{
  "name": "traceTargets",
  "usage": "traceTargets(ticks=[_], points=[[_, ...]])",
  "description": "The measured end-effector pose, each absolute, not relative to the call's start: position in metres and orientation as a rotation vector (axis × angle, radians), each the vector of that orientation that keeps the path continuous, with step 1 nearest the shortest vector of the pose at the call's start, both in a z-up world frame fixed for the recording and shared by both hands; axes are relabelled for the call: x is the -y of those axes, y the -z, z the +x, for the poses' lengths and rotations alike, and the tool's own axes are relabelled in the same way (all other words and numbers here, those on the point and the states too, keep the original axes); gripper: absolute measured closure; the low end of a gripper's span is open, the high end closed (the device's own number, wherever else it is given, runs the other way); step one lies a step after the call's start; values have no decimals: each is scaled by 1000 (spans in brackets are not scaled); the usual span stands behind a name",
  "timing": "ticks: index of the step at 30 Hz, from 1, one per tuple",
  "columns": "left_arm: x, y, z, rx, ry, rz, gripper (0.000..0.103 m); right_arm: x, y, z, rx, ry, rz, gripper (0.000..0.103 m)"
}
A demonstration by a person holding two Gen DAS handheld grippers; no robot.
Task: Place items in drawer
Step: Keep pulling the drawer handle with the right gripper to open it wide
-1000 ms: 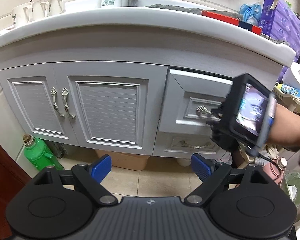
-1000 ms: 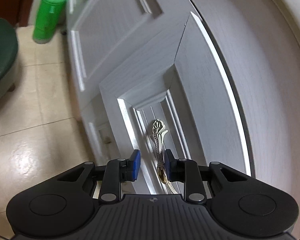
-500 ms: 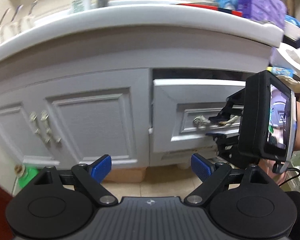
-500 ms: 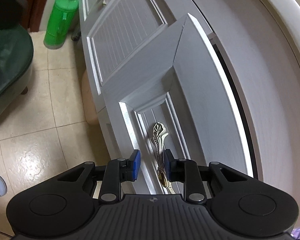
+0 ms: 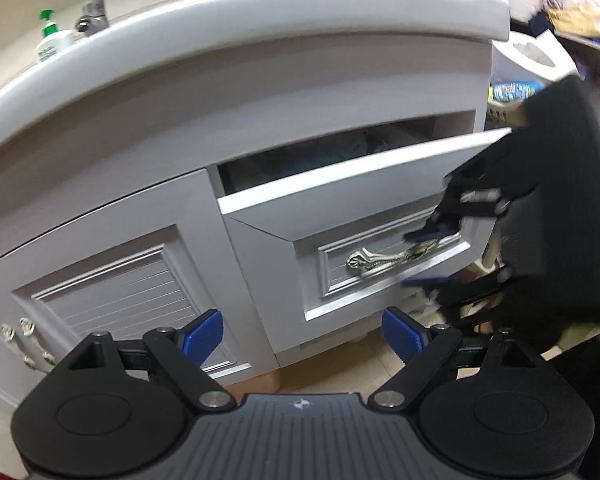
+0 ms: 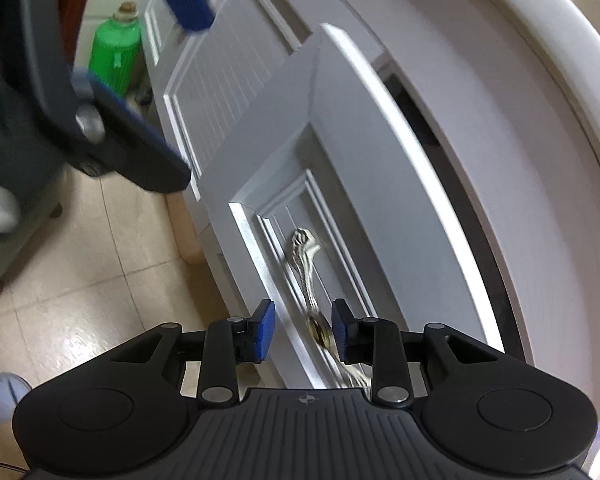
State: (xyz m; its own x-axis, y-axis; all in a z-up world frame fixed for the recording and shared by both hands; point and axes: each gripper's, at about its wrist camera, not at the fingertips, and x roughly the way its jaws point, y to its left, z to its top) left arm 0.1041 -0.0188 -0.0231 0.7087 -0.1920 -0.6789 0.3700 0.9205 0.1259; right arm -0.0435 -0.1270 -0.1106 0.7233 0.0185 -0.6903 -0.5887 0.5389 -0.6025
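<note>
The grey top drawer point(image 5: 340, 216) of the vanity stands pulled partly out, with a dark gap above its front and something bluish dim inside. Its ornate metal handle point(image 5: 384, 258) runs across the panel. My right gripper point(image 5: 430, 256) sits at the handle's right end; in the right wrist view point(image 6: 303, 330) its blue pads stand either side of the handle point(image 6: 308, 276) with a gap, so it is open. My left gripper point(image 5: 302, 334) is open and empty, held low in front of the drawer; it also shows in the right wrist view point(image 6: 112, 120).
The white countertop point(image 5: 220, 24) overhangs the drawer, with a soap bottle point(image 5: 52, 42) and tap point(image 5: 94, 16). Cabinet doors point(image 5: 112, 300) are to the left. A green bottle point(image 6: 114, 54) stands on the tiled floor point(image 6: 100, 280). Purple packs and clutter lie at right.
The drawer has come further out. My right gripper's pads have spread wider around the handle. My left gripper has moved closer to the drawer front and to the right.
</note>
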Motion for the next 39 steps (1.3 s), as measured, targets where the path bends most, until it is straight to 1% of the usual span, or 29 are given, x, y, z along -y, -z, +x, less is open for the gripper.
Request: traceTargets(ticks=[4,12,15,21,30,33,35,36,37,39], points=[[23,33,113,-732,320,301,0,134,85,-51,-672,-403,-870,72],[32,34,125,-692,334,327,0,124,35,-56,-571,-456,-920,61],[37,32,129,-662,359,332,0,121,32,-48,-568,-459,-959,60],[40,33,140,-700,455,308,0,133,29,-27,-589,-443,-946,58],[17,42,137,-698,444,458,0,142,31,-12,-595,-473,-931,54],[11,42,137,-658,470,495,1,143,32,-5,-607,-479,-927,54],[11,37,137,-641,487,458,4,143,33,0,-625,-484,-925,54],[11,34,138,-632,496,440,11,143,34,3,-635,-490,-922,54],[11,32,138,-624,503,422,16,143,34,7,-650,-497,-921,54],[12,30,144,-625,481,390,18,140,38,13,-673,-508,-923,54]])
